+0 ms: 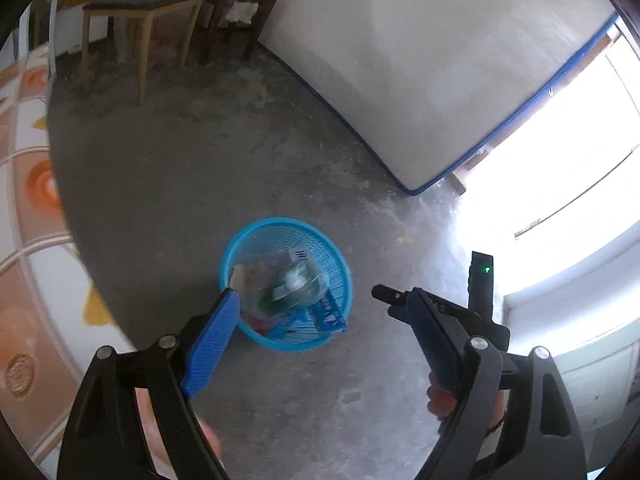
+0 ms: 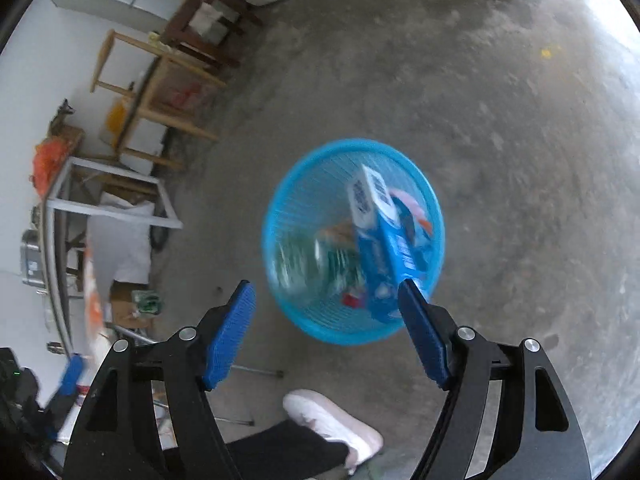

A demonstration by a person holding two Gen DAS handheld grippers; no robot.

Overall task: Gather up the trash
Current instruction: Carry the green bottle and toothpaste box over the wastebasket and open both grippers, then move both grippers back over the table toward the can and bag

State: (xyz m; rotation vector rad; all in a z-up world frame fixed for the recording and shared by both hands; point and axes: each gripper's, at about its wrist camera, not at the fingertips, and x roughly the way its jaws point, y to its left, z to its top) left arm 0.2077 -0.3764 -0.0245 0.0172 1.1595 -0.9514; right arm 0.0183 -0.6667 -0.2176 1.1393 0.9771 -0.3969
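A blue mesh waste basket stands on the concrete floor; it also shows in the right wrist view. Inside it lie a blurred clear plastic bottle with a green label, a blue and white carton and other wrappers. My left gripper is open and empty above the basket's near rim. My right gripper is open and empty above the basket; it also shows at the right of the left wrist view.
A white mattress with blue edging leans at the back. A wooden chair and a dark stool stand at the far left. A table with a patterned cloth is at the left. The person's white shoe is near the basket.
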